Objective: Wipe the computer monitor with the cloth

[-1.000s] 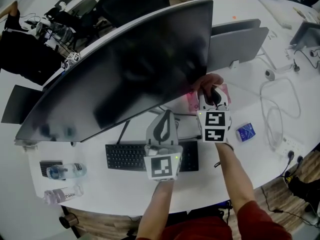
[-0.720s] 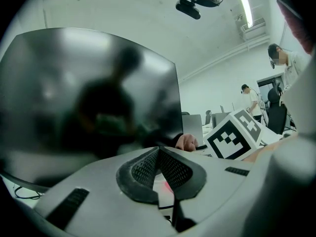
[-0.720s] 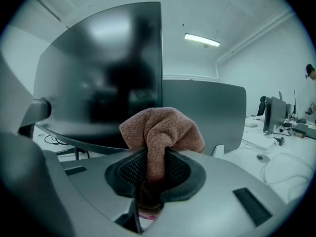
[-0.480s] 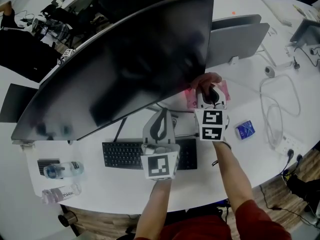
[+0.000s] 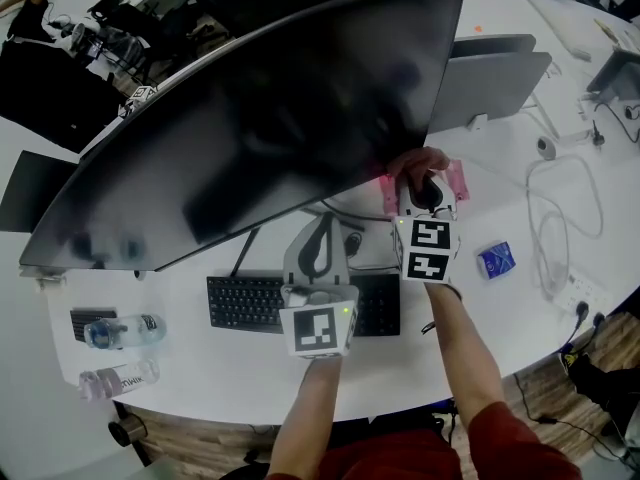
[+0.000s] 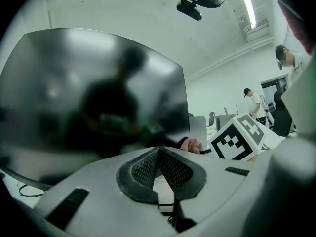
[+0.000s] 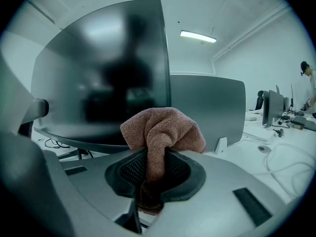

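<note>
Just ahead of the right claw (image 7: 153,168) is the lower right corner of the monitor (image 7: 98,78). The claw is clamped on a bunched pinkish cloth (image 7: 163,127), and the wad pokes out past the tips so fabric, not plastic, would meet the glass. Whether the cloth actually touches the screen I can't quite tell. The left claw (image 6: 158,168) sits lower and to the left, jaws pressed together on nothing, over the keyboard (image 5: 250,306), kept out of the way, I'd guess. Left of the right claw the dark screen runs wide and unobstructed. On its right the edge comes soon, with a second grey screen (image 7: 207,107) behind, so the room for sweeping lies leftward.
</note>
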A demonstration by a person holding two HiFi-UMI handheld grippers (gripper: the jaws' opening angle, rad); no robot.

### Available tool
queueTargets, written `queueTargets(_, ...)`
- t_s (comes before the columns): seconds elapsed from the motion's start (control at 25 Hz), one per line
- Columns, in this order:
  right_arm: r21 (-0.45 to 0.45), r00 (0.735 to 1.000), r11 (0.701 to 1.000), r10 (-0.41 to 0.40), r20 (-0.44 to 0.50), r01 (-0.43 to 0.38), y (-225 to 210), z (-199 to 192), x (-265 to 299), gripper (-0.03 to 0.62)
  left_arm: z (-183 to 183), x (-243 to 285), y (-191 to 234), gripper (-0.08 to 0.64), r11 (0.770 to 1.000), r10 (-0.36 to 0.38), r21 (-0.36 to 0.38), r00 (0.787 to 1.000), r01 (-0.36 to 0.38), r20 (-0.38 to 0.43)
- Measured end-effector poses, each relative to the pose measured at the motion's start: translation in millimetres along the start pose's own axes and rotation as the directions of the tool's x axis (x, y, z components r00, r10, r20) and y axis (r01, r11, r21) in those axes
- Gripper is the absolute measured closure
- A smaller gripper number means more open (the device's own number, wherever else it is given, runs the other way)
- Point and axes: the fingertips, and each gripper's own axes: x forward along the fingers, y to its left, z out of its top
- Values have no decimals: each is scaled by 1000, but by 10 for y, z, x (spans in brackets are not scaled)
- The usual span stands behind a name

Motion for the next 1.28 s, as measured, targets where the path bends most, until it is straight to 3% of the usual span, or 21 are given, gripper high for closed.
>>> queueTargets(0.64, -54, 995, 994, 95, -32, -96, 672, -70, -29, 508, -16, -260, 385, 532, 998, 55, -22, 999, -55, 2)
queueTargets(1.28, -87, 994, 990, 113, -10, -113, 791, 97, -172, 509, 119, -398, 480, 532, 998, 63, -13, 998, -63, 21)
